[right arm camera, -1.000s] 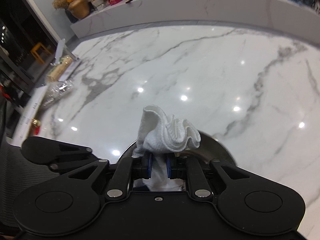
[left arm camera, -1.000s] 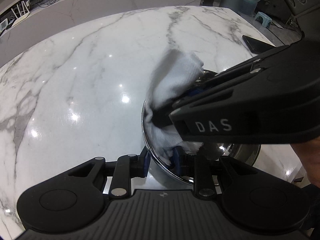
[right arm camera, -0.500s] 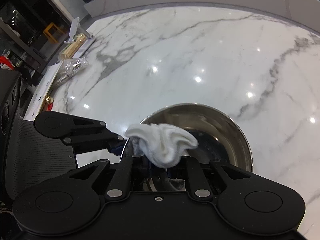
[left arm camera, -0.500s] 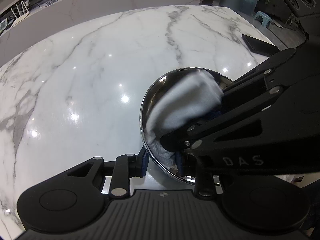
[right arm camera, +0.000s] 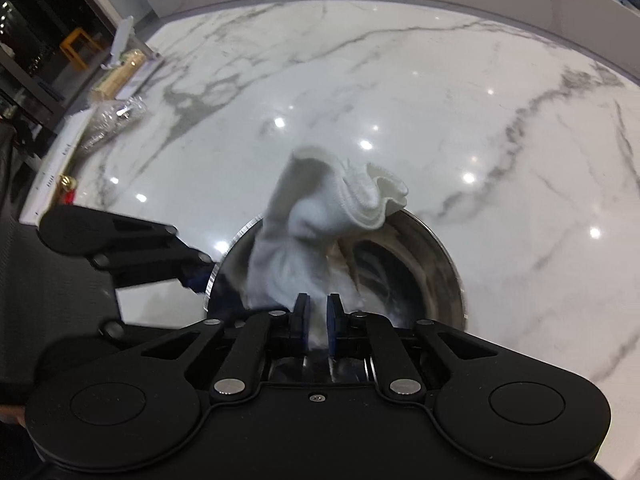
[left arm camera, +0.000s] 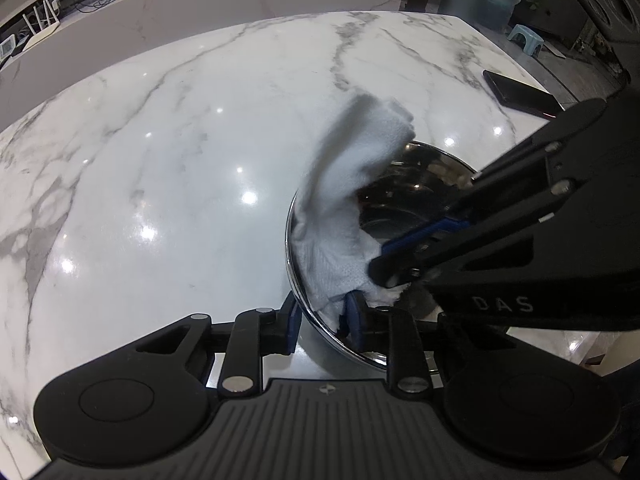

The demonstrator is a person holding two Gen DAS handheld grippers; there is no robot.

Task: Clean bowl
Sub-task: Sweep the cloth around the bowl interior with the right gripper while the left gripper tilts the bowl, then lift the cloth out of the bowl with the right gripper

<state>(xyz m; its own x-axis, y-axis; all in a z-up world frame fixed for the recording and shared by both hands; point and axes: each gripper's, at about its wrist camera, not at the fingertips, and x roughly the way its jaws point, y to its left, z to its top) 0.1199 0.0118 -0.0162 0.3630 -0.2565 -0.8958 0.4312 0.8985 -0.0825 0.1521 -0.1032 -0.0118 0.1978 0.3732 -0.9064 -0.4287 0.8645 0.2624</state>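
Note:
A shiny steel bowl (left arm camera: 424,176) stands on the white marble counter (left arm camera: 180,152). My left gripper (left arm camera: 322,318) is shut on the bowl's near rim, one blue pad outside and one inside. My right gripper (right arm camera: 317,312) is shut on a white cloth (right arm camera: 320,224) and presses it against the inside of the bowl (right arm camera: 424,264). In the left wrist view the right gripper (left arm camera: 404,264) reaches in from the right and the cloth (left arm camera: 348,208) lies over the bowl's left wall, its top blurred. The left gripper's fingers (right arm camera: 192,270) show at the bowl's left rim in the right wrist view.
A black phone (left arm camera: 520,94) lies near the counter's far right edge. A clear plastic bag (right arm camera: 112,120) and a long box (right arm camera: 120,70) lie at the counter's left edge in the right wrist view. A raised marble ledge (left arm camera: 240,8) borders the far side.
The right gripper has swept the cloth round inside the bowl, from down in the bowl half a second ago up to the left wall and rim. The left gripper has kept its hold on the rim.

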